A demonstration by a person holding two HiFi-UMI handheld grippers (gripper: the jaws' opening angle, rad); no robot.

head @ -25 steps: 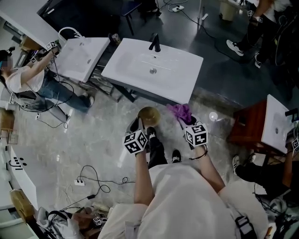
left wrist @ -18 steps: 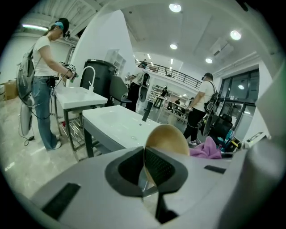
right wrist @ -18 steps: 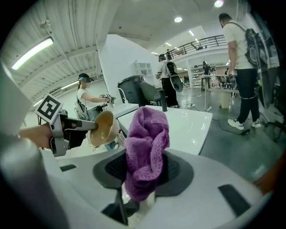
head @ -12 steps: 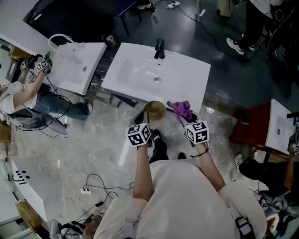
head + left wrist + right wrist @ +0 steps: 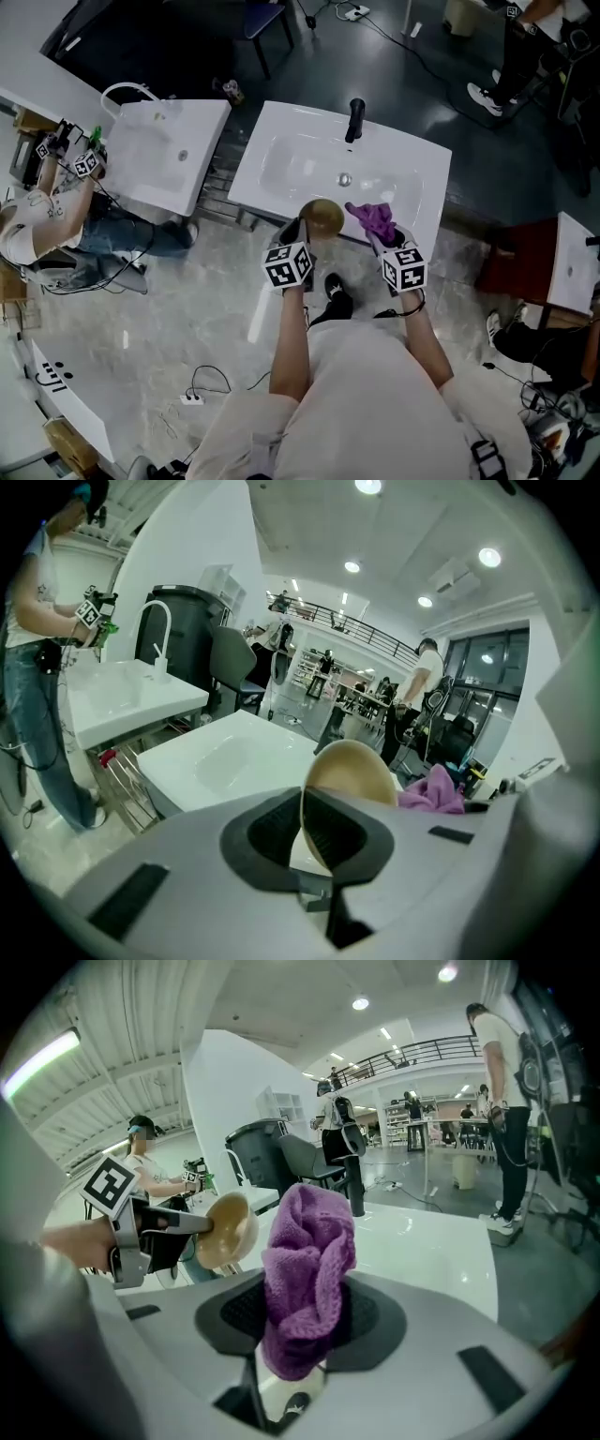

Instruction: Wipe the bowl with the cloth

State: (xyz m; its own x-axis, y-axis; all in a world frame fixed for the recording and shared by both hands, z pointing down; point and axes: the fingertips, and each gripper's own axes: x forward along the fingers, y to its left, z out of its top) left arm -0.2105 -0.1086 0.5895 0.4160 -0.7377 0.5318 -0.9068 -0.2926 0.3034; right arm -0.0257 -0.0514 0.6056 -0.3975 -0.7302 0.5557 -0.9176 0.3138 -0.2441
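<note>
First, the head view: a person stands at a white washbasin [image 5: 281, 159] with a black tap [image 5: 354, 119], a gripper in each hand. The left gripper [image 5: 302, 232] holds a tan bowl [image 5: 322, 217] in the air over the basin's near edge. The right gripper [image 5: 384, 239] holds a purple cloth [image 5: 374, 218] just beside the bowl, not touching it. The floor [image 5: 187, 300] is pale and marbled, with cables across it. Another person [image 5: 42, 220] works at a second basin [image 5: 164, 141] to the left.

Next, the left gripper view: the jaws are clamped on the bowl's [image 5: 352, 772] rim, so the bowl stands on edge. Its hollow seems turned toward the cloth [image 5: 431, 789], likely for easy wiping.

Last, the right gripper view: the jaws are squeezed on the bunched cloth [image 5: 309, 1269], which sticks up past them. The bowl [image 5: 225, 1232] is near. Ceiling lights show a large open hall.
</note>
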